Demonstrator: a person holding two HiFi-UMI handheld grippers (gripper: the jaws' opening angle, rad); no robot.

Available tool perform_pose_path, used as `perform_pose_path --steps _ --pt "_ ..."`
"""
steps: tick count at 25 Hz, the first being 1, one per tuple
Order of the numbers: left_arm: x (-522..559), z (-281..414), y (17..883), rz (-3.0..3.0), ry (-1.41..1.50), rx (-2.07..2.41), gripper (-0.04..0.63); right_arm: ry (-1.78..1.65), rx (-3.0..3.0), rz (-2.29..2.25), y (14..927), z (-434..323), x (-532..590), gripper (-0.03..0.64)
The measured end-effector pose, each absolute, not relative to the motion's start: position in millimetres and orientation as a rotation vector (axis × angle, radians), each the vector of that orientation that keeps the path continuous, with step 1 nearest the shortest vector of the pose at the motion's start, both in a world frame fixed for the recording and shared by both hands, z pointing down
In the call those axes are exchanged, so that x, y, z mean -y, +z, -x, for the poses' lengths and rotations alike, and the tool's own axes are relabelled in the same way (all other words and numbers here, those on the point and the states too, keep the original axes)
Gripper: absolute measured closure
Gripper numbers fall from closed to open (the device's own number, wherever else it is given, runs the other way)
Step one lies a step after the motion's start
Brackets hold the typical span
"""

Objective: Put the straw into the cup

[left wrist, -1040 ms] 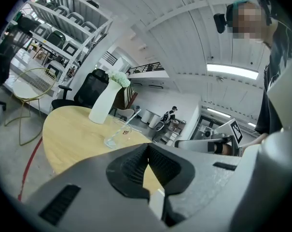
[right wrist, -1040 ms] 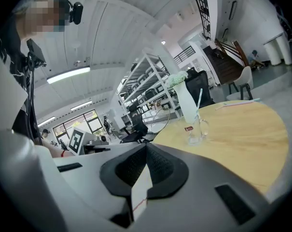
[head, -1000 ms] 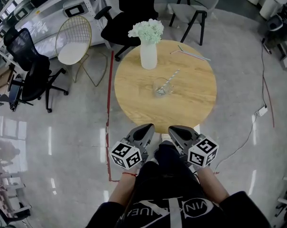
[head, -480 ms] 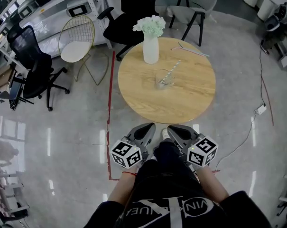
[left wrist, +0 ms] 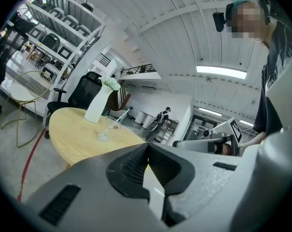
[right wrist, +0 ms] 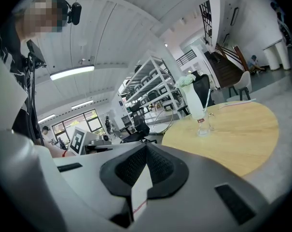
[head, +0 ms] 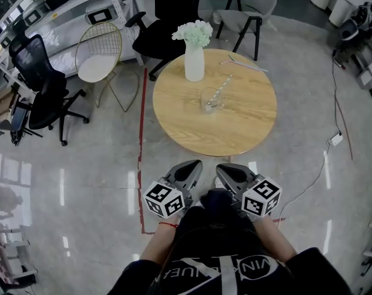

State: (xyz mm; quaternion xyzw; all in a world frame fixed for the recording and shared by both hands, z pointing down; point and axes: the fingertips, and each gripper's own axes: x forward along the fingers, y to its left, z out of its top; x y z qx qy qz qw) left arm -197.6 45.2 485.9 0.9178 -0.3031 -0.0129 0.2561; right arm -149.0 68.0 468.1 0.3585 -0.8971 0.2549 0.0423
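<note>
Backing slightly off the round worktop (head: 235,131), the left gripper (head: 194,164) and right gripper (head: 221,167) hang low, jaws clenched empty, while the straw (head: 221,89) leans inside the cup (head: 209,100) near the vase (head: 194,65).

Glossy grey floor (head: 81,183) — round wooden table (head: 235,128), black office chairs (head: 41,91), white shelving (head: 63,5) behind.

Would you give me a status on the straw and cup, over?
Left tool, right tool shut, empty, short of the table. One straw leaning in the cup. Vase beside it, path clear.
</note>
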Motion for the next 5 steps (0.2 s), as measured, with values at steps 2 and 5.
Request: perform_pose_path --steps 2,5 --pt "-44.8 196.5 485.1 -2.489 -0.037 0.822 0.588 0.782 2.743 -1.097 467.5 148.0 -69.2 0.614" --pt "-45.0 194.9 482.1 -2.487 -0.040 0.821 0.588 0.787 2.738 -1.105 464.6 145.4 -70.9 0.614"
